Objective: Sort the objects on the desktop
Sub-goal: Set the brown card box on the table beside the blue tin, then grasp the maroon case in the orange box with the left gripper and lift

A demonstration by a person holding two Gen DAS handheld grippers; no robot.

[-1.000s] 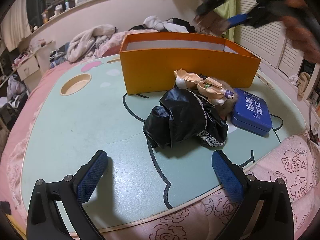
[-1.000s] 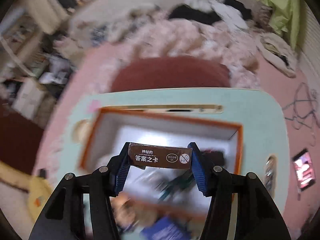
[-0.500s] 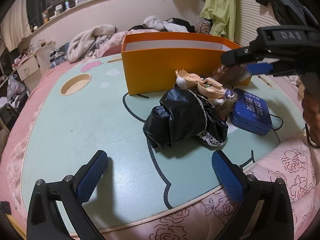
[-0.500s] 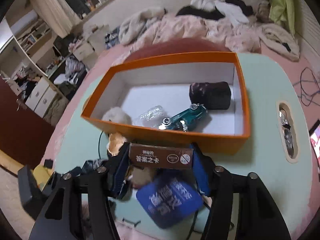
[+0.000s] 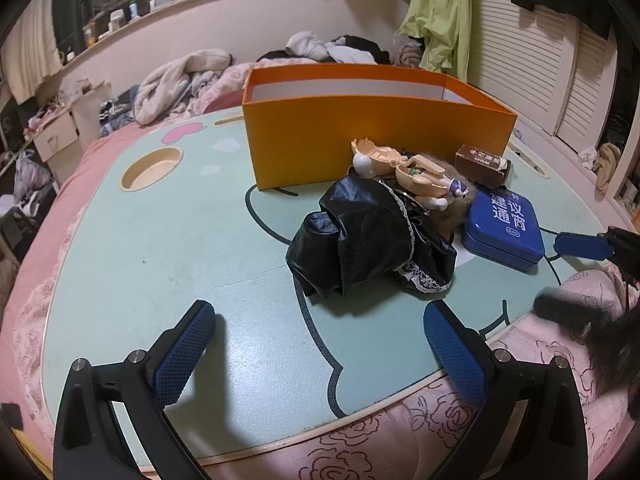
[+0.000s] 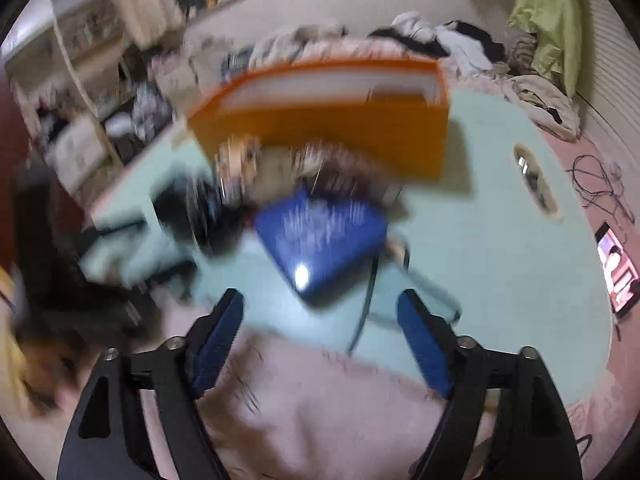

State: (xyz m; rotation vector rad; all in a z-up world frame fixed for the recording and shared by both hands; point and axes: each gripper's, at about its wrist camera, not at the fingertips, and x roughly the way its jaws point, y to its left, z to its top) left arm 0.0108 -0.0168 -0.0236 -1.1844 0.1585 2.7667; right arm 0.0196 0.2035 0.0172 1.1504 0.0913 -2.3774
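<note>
An orange box (image 5: 372, 136) stands at the back of the pale green table (image 5: 160, 248). In front of it lie a doll (image 5: 408, 168) in black clothes (image 5: 368, 240), a blue tin (image 5: 502, 224) and a small brown card box (image 5: 482, 164). My left gripper (image 5: 320, 348) is open and empty, low over the table's near edge. My right gripper (image 6: 320, 336) is open and empty, just off the near edge in front of the blue tin (image 6: 320, 236); its view is blurred. One right fingertip (image 5: 582, 246) shows in the left wrist view beside the tin.
A round cup hole (image 5: 152, 166) is sunk in the table at the left. A pink floral quilt (image 5: 560, 344) surrounds the table. Clothes (image 5: 180, 80) pile behind. A slot (image 6: 534, 178) is cut at the table's right side.
My right gripper let go of the brown card box, which now lies on the table by the orange box, and pulled back toward the near edge. The left gripper has not moved.
</note>
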